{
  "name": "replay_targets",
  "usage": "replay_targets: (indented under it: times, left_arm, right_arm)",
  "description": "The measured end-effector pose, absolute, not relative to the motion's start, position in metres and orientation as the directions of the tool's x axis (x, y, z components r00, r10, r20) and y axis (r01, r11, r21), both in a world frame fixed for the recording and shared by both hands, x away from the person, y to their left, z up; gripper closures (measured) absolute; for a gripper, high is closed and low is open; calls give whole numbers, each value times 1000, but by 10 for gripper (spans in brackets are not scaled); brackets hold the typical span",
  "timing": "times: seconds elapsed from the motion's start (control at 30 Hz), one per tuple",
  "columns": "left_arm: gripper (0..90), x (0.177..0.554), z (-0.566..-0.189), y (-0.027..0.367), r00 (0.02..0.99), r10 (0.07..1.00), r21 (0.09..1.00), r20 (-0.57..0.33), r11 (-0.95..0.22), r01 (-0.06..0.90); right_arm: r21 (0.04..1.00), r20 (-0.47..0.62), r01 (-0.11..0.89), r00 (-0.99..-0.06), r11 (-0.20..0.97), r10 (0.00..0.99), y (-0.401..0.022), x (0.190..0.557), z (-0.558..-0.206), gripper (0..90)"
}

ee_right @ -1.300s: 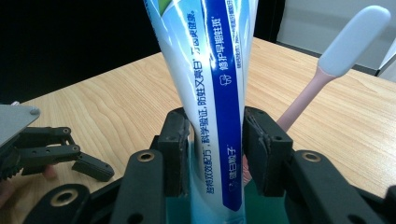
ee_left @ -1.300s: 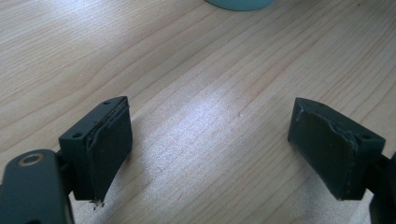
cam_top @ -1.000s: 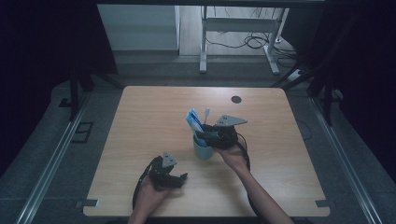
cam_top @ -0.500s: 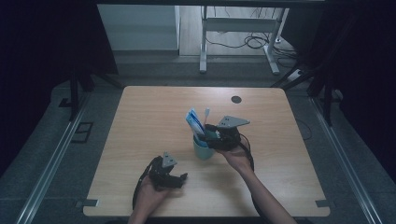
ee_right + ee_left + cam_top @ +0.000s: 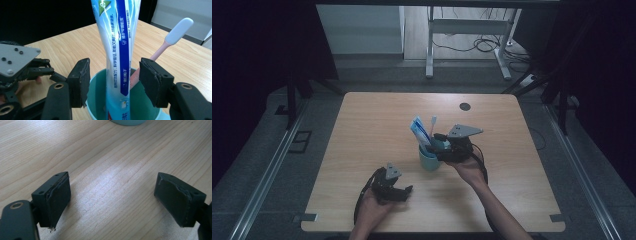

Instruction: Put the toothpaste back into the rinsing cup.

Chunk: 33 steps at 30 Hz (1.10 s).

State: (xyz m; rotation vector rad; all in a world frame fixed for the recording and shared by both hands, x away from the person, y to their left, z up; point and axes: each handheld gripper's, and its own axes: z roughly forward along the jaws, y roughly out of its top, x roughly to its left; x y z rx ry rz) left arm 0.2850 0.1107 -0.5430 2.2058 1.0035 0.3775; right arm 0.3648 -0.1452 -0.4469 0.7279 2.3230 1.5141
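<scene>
A teal cup (image 5: 428, 159) stands mid-table with a blue-and-white toothpaste tube (image 5: 419, 129) and a pink toothbrush (image 5: 433, 122) upright in it. My right gripper (image 5: 439, 145) sits at the cup's right, over the rim. In the right gripper view the tube (image 5: 117, 50) rises between the pads of the right gripper (image 5: 113, 80), with a gap on each side. Its jaws have just been opening and stand open around the tube. The toothbrush (image 5: 178, 27) leans behind the right pad. My left gripper (image 5: 404, 192) rests near the front edge, and the left gripper (image 5: 112, 197) is open over bare wood.
A dark round grommet (image 5: 465, 106) is set in the table's far right. The cup's base (image 5: 127, 122) lies just beyond the left jaws. Desk legs and cables (image 5: 477, 45) are on the floor behind the table.
My right hand and gripper have drifted slightly to the right beside the cup. The tube still stands in the cup. The left hand has not moved.
</scene>
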Motion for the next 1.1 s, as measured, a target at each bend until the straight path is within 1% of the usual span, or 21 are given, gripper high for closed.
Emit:
replay_targets:
  times: [0.33,0.53,0.6,0.93,1.1]
  left_arm:
    - [140,285,-543,111,660,751,685,-16,-473,554]
    - [140,285,-543,111,660,751,685,-16,-473,554]
    - [139,285,-543,111,660,751,685,-16,-472,554]
    - [140,285,-543,111,660,751,685,-15,-473,554]
    - [140,285,-543,111,660,751,685,-15,-473,554]
  right_arm:
    - [909,63,274,-835,315,547,-153,361,-442,385]
    - [904,71,284,-837,320,542,-155,360,-440,348]
    - [902,67,283,-838,325,541,-156,360,-440,330]
    - [903,65,280,-839,325,541,-165,356,-440,296]
    - [898,54,277,-840,343,539,-170,354,-441,257]
